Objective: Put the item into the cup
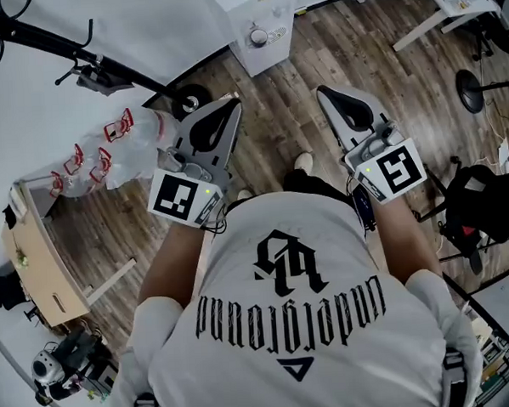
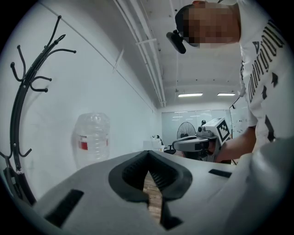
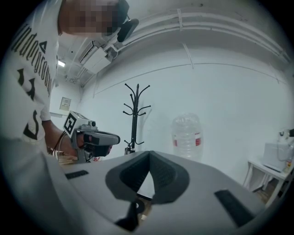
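We see no cup or item here; left gripper [image 1: 231,106] and right gripper [image 1: 324,93] have fingers [image 2: 132,173] pressed together, empty, so we should locate both before opening.

The right gripper [image 3: 148,155] has its jaws closed tip to tip, with nothing between them. Beyond, a coat rack [image 3: 136,114] and a bottle [image 3: 187,134] stand by the white wall [image 3: 229,101]. A hand [image 3: 69,146] holds the left gripper [image 3: 95,137] at the left.
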`<state>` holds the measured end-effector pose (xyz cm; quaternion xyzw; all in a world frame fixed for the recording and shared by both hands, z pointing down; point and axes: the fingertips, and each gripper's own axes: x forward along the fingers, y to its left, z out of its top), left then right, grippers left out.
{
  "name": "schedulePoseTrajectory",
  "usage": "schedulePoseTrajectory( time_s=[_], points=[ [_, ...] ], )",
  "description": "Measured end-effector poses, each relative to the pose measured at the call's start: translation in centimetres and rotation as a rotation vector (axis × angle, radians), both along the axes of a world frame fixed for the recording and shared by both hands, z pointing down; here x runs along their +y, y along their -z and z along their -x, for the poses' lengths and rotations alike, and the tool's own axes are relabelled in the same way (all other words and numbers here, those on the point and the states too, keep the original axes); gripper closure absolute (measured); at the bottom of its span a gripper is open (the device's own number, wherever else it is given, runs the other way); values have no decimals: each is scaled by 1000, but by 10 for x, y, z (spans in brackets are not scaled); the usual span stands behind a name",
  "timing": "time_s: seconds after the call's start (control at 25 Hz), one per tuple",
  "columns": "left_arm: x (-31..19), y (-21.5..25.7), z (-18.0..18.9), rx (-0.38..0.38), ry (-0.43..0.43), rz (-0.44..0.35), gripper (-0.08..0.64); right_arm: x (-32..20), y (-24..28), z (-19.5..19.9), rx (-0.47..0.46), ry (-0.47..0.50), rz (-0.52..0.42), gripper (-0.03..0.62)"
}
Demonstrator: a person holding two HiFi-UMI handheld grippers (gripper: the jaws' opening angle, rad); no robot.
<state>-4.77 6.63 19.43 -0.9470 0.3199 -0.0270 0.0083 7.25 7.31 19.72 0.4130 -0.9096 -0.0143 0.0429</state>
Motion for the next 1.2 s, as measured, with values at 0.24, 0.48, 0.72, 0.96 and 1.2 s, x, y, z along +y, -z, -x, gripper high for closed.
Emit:
schedulePoseTrajectory(
  time_s=[0.24, 0.48, 0.72, 0.96, 1.2],
  points=[
    [47, 7, 62, -1, -50, -15, 554, 51, 7, 56, -1, -53, -13, 588],
    [92, 16, 122, -18, -97, -52, 554, 98, 11, 110, -15, -112, -31, 588],
    [113, 21, 169, -2, -113, -59, 554, 130, 10, 147, -17, -150, -27, 588],
    [118, 27, 183, 25, -98, -25, 554, 144, 18, 162, -8, -164, -41, 588],
    [116, 34, 189, 44, -98, -28, 554, 147, 29, 172, -6, -161, -67, 588]
  ],
)
